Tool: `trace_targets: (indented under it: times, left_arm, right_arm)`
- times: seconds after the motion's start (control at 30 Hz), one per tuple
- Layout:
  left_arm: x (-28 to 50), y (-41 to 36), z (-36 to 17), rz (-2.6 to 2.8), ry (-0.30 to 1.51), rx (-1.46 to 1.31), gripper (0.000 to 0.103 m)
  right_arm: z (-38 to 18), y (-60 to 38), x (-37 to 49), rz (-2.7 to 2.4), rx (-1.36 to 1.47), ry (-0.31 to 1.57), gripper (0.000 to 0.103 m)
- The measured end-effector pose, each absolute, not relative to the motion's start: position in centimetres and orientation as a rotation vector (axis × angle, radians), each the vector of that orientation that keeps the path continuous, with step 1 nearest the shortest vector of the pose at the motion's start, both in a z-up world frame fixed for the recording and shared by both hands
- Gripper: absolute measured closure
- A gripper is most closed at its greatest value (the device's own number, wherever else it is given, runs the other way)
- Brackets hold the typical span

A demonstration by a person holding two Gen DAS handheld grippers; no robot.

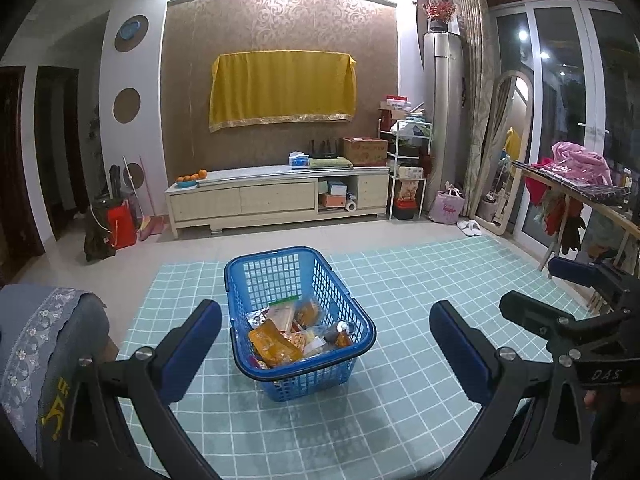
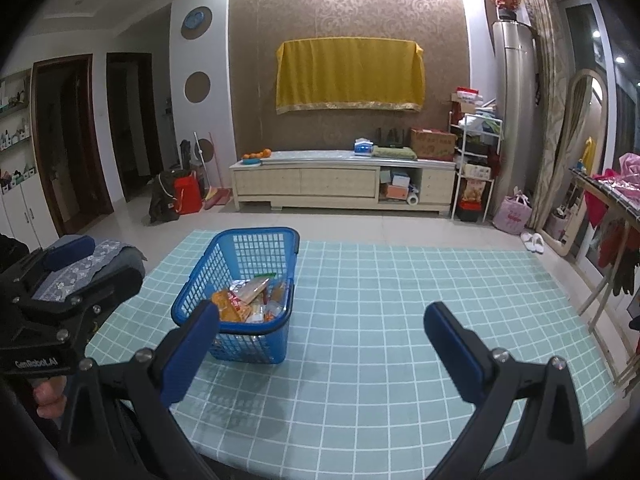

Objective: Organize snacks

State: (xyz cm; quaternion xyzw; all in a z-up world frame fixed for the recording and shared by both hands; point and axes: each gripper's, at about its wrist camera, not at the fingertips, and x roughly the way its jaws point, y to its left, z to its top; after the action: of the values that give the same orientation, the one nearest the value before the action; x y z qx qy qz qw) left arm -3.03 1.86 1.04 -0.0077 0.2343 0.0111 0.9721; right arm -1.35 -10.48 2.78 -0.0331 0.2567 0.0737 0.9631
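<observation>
While the basket (image 1: pixel 300 320) sits on the table (image 1: pixel 400 380) with the snacks (image 1: pixel 280 340) inside, both the left gripper (image 1: pixel 326 348) and the right gripper (image 2: pixel 322 344) stand wide and empty. Approach one packet from above, clear of the rim.

A table (image 1: pixel 400 400) covered in teal checked cloth carried one blue basket (image 1: pixel 256 280) of snack packets (image 1: pixel 276 340), standing at about eleven o'clock from centre.

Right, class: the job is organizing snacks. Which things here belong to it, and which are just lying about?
Belongs to the job:
blue basket
snack packets
left gripper
right gripper

Just lying about:
oranges
cardboard box
white slippers
tissue box
</observation>
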Motion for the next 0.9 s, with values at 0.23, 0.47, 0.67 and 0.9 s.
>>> trace_targets:
  times: [0.23,0.47,0.67,0.9]
  left_arm:
    - [-3.12,1.8,0.88,0.014,0.482,-0.019,0.0]
    - [-3.28,1.81,1.01,0.003,0.481,-0.021,0.0]
    - [-3.28,1.82,0.91,0.004,0.484,-0.02,0.0]
    - [-3.38,1.74,0.85,0.006,0.488,-0.017,0.0]
  right_arm:
    - [2.91,-10.06,-1.66,0.154,-0.068,0.522,0.0]
    - [2.87,-9.64,-1.81,0.162,-0.072,0.528,0.0]
    - [2.91,-9.56,-1.91,0.163,-0.072,0.53,0.0]
    - [2.91,-9.46,-2.0,0.166,-0.069,0.532,0.0]
